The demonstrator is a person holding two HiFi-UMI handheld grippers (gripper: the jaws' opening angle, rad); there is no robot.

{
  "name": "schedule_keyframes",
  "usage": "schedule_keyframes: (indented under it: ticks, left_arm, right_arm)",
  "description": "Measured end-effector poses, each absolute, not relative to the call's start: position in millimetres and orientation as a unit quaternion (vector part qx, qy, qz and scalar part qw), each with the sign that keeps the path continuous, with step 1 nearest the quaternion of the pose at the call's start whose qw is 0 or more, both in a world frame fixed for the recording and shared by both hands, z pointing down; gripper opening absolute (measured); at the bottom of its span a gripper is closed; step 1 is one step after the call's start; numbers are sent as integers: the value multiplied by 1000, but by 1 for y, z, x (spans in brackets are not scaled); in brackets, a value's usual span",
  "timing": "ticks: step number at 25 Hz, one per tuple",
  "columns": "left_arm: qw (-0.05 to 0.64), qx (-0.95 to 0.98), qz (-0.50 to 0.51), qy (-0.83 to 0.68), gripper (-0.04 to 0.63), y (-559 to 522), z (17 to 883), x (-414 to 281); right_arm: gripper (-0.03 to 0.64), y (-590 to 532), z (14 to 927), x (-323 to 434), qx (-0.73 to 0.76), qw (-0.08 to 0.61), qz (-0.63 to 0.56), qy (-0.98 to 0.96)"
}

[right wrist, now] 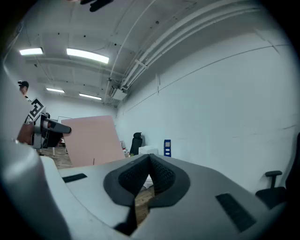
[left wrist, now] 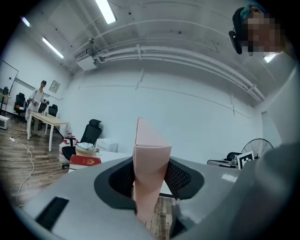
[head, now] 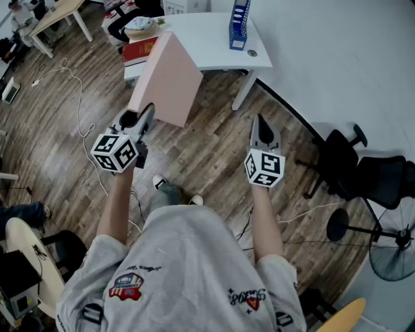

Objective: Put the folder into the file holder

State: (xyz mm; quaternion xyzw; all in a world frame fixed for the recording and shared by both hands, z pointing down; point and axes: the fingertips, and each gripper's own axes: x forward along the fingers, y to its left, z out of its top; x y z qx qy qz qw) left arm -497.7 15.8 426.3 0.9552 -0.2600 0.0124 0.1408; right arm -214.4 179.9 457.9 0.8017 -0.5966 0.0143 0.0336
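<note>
A large pink folder [head: 165, 81] stands on edge in the air over the wooden floor, with my left gripper [head: 148, 110] shut on its near lower edge. In the left gripper view the folder [left wrist: 151, 154] rises upright between the two dark pads [left wrist: 180, 176]. The blue file holder [head: 238, 26] stands upright on the white table [head: 207, 45] ahead, a good way beyond the folder. My right gripper [head: 260, 121] hangs level to the right, shut with nothing in it. Its view shows the folder [right wrist: 91, 140] at left and the file holder [right wrist: 167, 147] far off.
A red book [head: 139, 48] and a pile of things lie at the table's left end. Black office chairs [head: 350, 162] and a floor fan [head: 394, 249] stand at right. Cables [head: 74, 84] trail over the floor at left. Another table [head: 55, 16] stands at the far left.
</note>
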Motion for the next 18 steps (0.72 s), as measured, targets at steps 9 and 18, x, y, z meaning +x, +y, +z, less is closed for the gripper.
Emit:
schedule_keyframes:
  ticks: [9, 18]
  left_arm:
    - [146, 953, 13, -264, 170, 21, 430, -500]
    - [151, 953, 14, -263, 170, 26, 434, -500]
  right_arm:
    - [-5, 188, 466, -213, 803, 43, 31, -593]
    - [2, 194, 467, -211, 808, 36, 31, -588]
